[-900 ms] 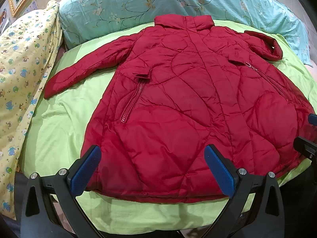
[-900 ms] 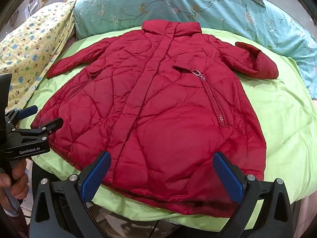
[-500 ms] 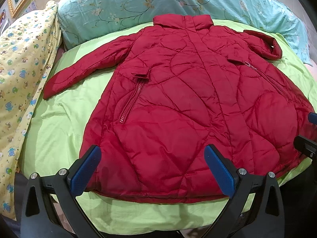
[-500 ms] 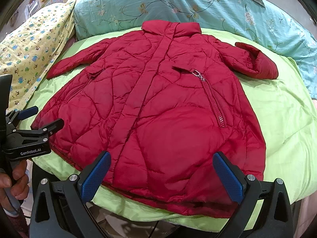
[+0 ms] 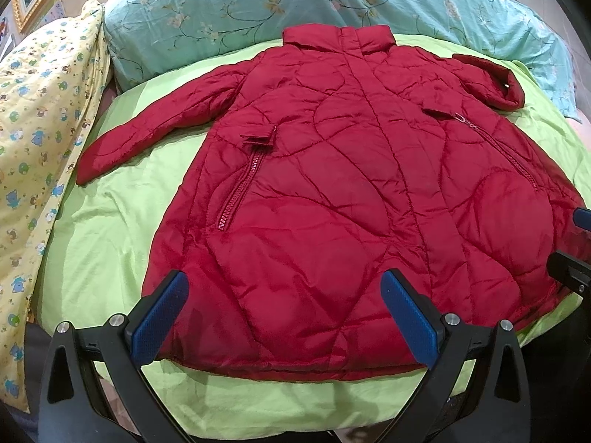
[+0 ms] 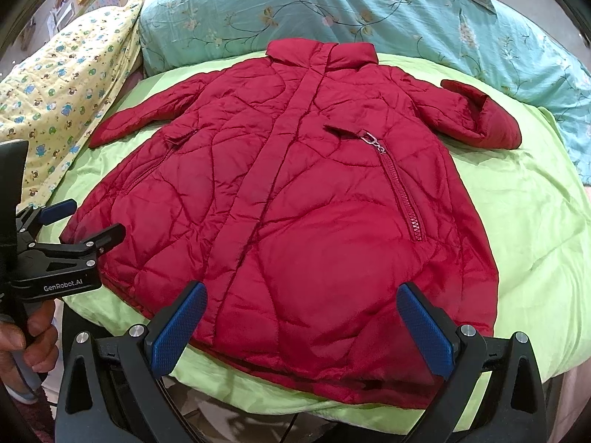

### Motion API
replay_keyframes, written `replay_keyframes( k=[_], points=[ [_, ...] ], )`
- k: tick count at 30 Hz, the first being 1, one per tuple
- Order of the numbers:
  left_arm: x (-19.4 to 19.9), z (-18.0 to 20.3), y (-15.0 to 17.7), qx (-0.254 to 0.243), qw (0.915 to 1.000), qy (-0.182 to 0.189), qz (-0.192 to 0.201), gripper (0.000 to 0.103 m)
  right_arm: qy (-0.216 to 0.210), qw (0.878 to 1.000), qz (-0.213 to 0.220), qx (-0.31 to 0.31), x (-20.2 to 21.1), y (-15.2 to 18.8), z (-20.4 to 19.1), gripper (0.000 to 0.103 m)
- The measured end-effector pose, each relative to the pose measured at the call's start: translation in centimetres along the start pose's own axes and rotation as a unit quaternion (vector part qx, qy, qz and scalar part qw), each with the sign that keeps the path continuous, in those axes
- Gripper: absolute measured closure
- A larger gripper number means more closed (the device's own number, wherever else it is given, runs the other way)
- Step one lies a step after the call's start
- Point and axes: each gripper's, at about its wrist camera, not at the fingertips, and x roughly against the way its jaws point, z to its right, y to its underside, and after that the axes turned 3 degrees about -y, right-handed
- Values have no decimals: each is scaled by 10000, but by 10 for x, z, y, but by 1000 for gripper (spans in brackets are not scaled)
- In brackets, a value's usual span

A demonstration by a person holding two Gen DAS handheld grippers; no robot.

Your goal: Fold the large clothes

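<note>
Green bedding (image 5: 110, 229) carries the red quilted coat (image 5: 332, 203), spread flat. Left gripper (image 5: 284, 317) and right gripper (image 6: 301, 326) hover at its hem, wide apart, empty; slick padding could slip from a shallow pinch.

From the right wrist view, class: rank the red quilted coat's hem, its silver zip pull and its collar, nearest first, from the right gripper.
1. Red quilted coat's hem, between the right gripper's fingers.
2. Silver zip pull, mid-coat, right.
3. Collar, far end.
</note>
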Motion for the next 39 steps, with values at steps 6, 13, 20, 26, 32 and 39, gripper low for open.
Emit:
replay_keyframes(
  k=[6, 13, 20, 26, 32, 39],
  points=[
    [-4, 0, -2, -3, 10000, 37, -56, 0, 29, 10000, -32, 18, -1, 0, -1, 0],
    [-12, 2, -5, -49, 9999, 63, -151, 0, 53, 10000, -27, -10, -3, -6, 2, 0],
    [-24, 0, -11, 18, 9995, 226, -201, 0, 99, 9999, -32, -137, -2, -20, 15, 0],
    [-31, -3, -21, 152, 9987, 473, -152, 0, 285, 9995, 139, -95, -3, -31, 29, 0],
    [-39, -3, -37, 52, 9992, 362, -184, 0, 453, 9981, 397, -147, -3, -47, 52, 0],
    [-52, -2, -51, 35, 9988, 414, -254, 0, 668, 9952, 592, -389, -3, -76, 96, 0]
  ],
)
